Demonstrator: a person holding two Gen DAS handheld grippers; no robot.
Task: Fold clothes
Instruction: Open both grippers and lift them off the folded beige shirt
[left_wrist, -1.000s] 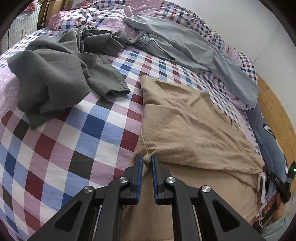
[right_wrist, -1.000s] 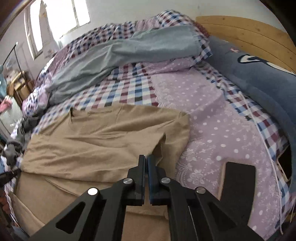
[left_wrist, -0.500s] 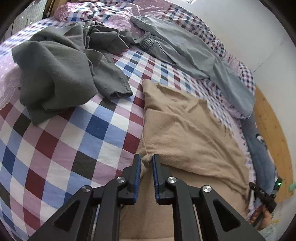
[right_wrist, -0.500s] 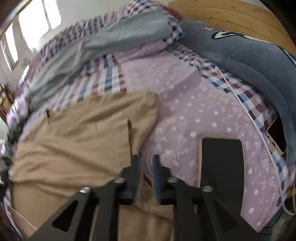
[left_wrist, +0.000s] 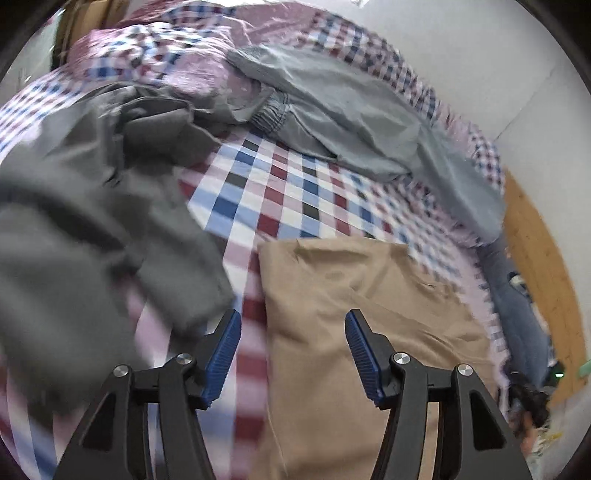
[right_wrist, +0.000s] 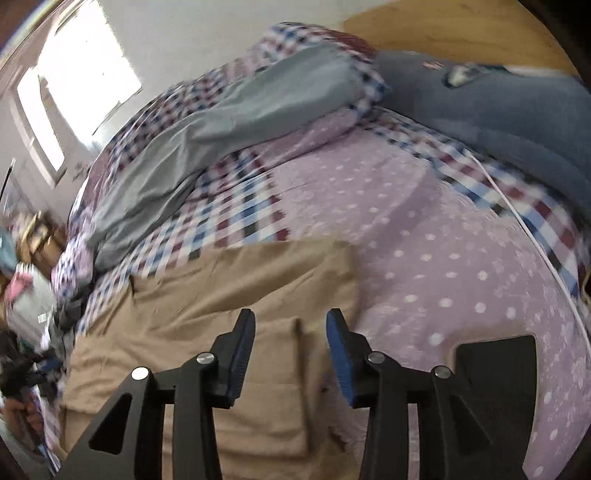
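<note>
Tan garment (left_wrist: 369, 317) lies folded beneath both spread-jawed grippers; no legible writing.

I see a checked bedspread (left_wrist: 280, 192), a wooden headboard (right_wrist: 461, 33), a blue pillow (right_wrist: 517, 107), a window (right_wrist: 74, 77).

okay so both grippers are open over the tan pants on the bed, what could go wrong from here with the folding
1. Both the left gripper and right gripper are open above the tan pants, so the fold lies loose and may spring back or slip.
2. The dark grey garment lies right beside the pants' edge; a low pass could snag it.
3. A black phone and white cable lie beside the pants on the bedspread; dragging fabric might catch them.
</note>
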